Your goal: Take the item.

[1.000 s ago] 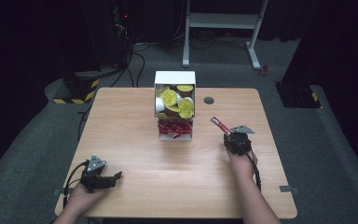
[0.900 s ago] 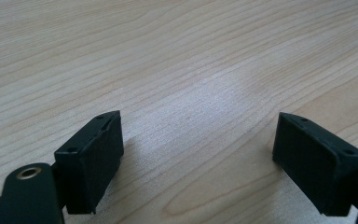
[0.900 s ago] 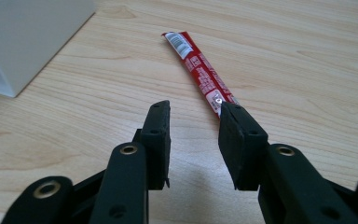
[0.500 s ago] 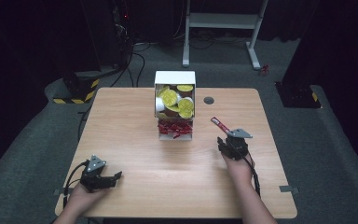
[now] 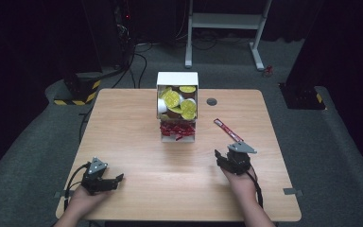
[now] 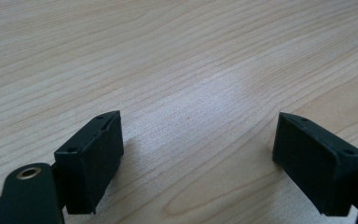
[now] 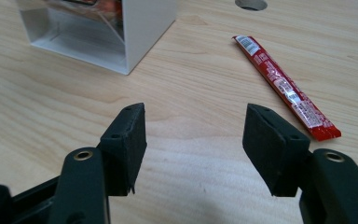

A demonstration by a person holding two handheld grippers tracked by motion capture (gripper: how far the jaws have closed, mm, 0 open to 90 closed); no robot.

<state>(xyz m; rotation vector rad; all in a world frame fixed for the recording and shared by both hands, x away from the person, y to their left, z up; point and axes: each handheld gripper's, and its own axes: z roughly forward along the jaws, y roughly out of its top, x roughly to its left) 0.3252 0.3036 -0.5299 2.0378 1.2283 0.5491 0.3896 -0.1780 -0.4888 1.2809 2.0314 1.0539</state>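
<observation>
While a red stick sachet (image 5: 228, 129) lies flat on the wooden table (image 5: 132, 142), at about two o'clock from its middle, the right gripper (image 5: 228, 157) sits just beside it at the sachet's six o'clock, its jaws having just been opening, nothing between them. At eleven o'clock from the sachet stands a white dispenser box (image 5: 177, 105) of yellow-lidded cups and red sachets. Far off at seven o'clock, the left gripper (image 5: 111, 180) rests with jaws wide apart over bare wood.
</observation>
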